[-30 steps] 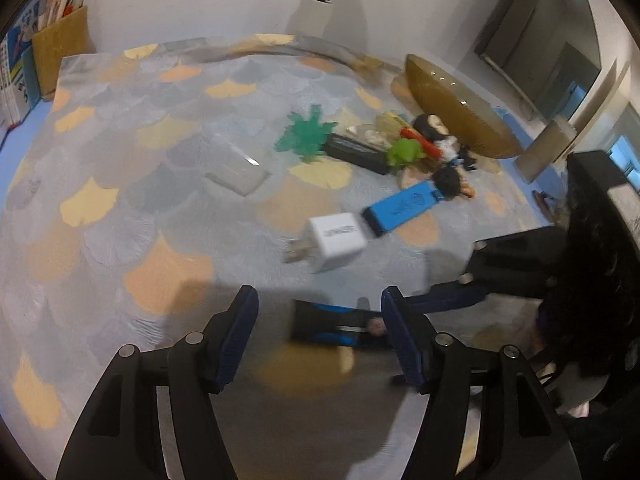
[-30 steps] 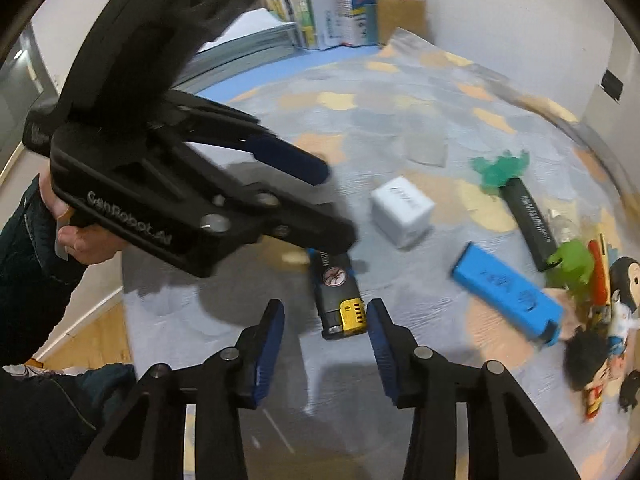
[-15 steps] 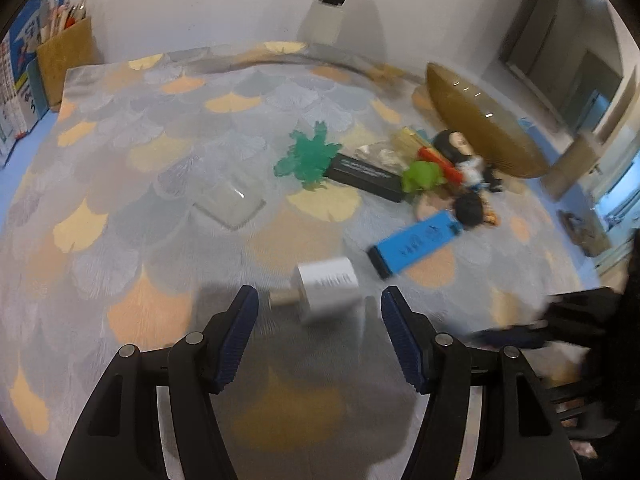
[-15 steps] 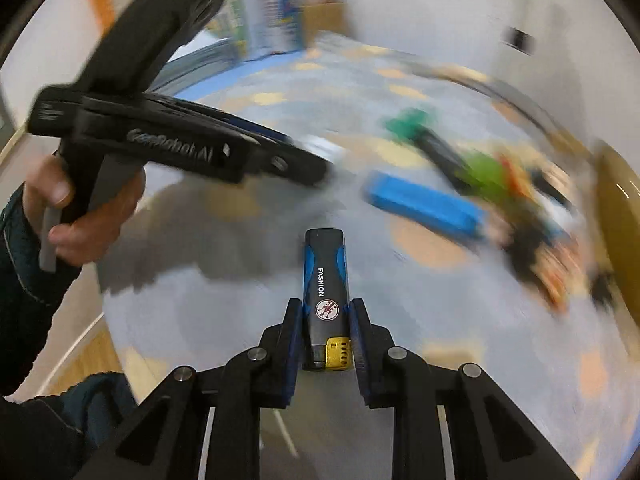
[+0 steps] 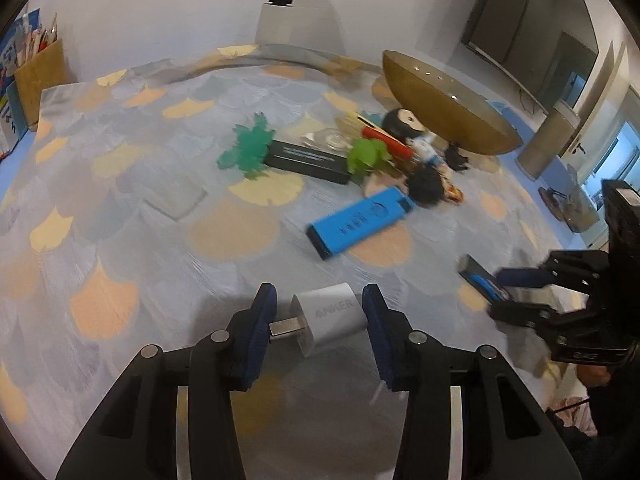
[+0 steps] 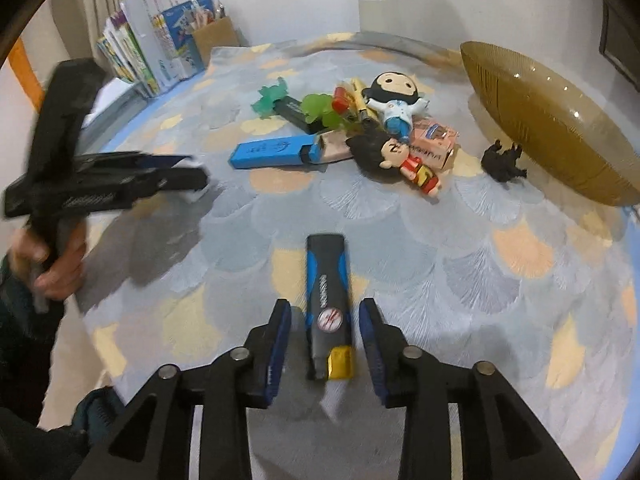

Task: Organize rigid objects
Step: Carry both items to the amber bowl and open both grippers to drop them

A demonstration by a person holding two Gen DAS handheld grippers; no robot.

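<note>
My left gripper (image 5: pixel 319 312) is open around a white Anker charger (image 5: pixel 329 318) that lies on the patterned cloth, its plug prongs by the left finger. My right gripper (image 6: pixel 325 328) is open, with a black and blue lighter (image 6: pixel 328 304) lying between its fingers on the cloth; the jaws do not touch it. The lighter also shows in the left wrist view (image 5: pixel 480 280), at the right. A blue box (image 5: pixel 360 222), a black box (image 5: pixel 306 160), a green leaf toy (image 5: pixel 248 148) and small figurines (image 6: pixel 394 106) lie in a cluster beyond.
A large amber bowl (image 6: pixel 548 120) stands tilted at the back right. A black animal figure (image 6: pixel 502 164) sits beside it. Books and a pencil box (image 6: pixel 160 56) stand at the back left. A clear flat piece (image 5: pixel 176 200) lies on the cloth left of the cluster.
My right gripper carried the lighter to the right, then opened and released it onto the cloth. My left gripper moved forward until the white charger sat between its fingers.
</note>
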